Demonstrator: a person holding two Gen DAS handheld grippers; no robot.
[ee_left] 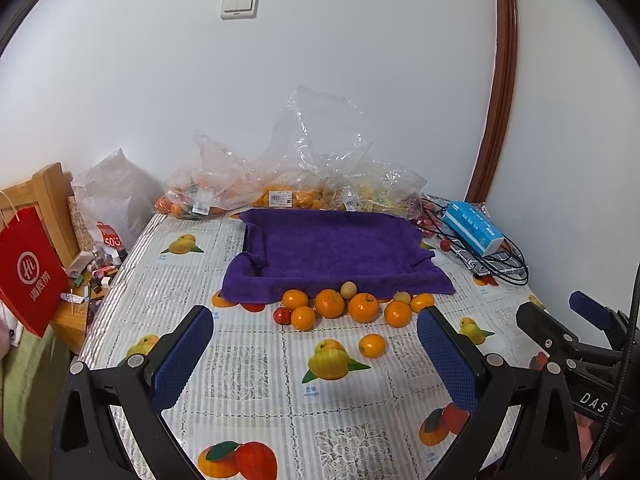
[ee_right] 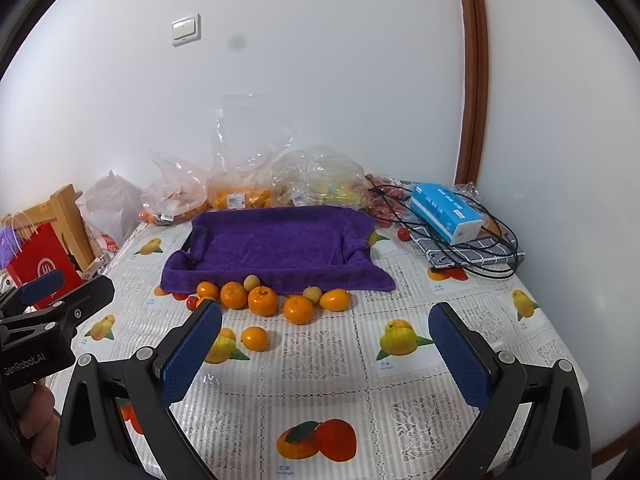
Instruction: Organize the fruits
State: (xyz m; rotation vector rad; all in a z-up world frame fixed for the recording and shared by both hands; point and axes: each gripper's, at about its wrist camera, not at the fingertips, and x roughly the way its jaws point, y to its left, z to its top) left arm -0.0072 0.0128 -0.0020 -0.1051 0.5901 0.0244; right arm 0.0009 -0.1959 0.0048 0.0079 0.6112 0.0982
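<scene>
A tray lined with a purple towel [ee_left: 332,248] [ee_right: 276,240] sits at the back middle of the table. Several oranges [ee_left: 329,303] [ee_right: 262,301] lie in a row along its front edge, mixed with small yellow fruits [ee_left: 348,289] [ee_right: 252,281] and a small red fruit [ee_left: 282,315] [ee_right: 193,301]. One orange [ee_left: 372,345] [ee_right: 255,338] lies alone, nearer to me. My left gripper [ee_left: 315,311] is open just short of the row and holds nothing. My right gripper [ee_right: 325,307] is open beside it, also with nothing in it.
Clear plastic bags of fruit [ee_left: 280,184] [ee_right: 240,196] line the wall behind the tray. A blue tissue box [ee_left: 472,226] [ee_right: 444,210] and black cables [ee_right: 492,256] sit at the back right. A red paper bag [ee_left: 28,268] hangs off the table's left edge.
</scene>
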